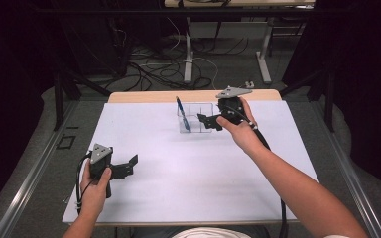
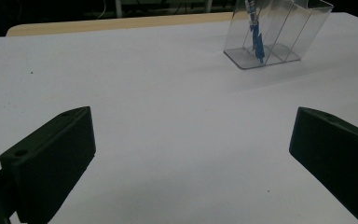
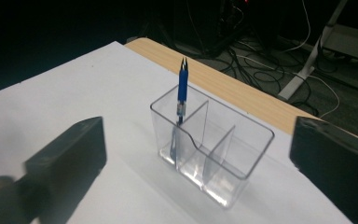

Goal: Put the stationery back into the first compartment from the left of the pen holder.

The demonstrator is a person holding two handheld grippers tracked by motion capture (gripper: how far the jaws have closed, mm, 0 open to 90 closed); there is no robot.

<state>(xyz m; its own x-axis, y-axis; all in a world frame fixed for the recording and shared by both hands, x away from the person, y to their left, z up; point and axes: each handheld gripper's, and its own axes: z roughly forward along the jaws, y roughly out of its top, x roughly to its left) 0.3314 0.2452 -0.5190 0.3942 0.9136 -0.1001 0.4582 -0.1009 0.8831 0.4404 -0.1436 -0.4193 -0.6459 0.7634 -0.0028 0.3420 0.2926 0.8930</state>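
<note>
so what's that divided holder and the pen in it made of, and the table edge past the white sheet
The divided holder looks like clear, glossy hard plastic, perhaps acrylic: the sheet shows through its walls and its edges catch light. The pen seems blue plastic with a silvery, possibly metal band. The table edge shows pale wood grain, either wood or laminate.
</note>
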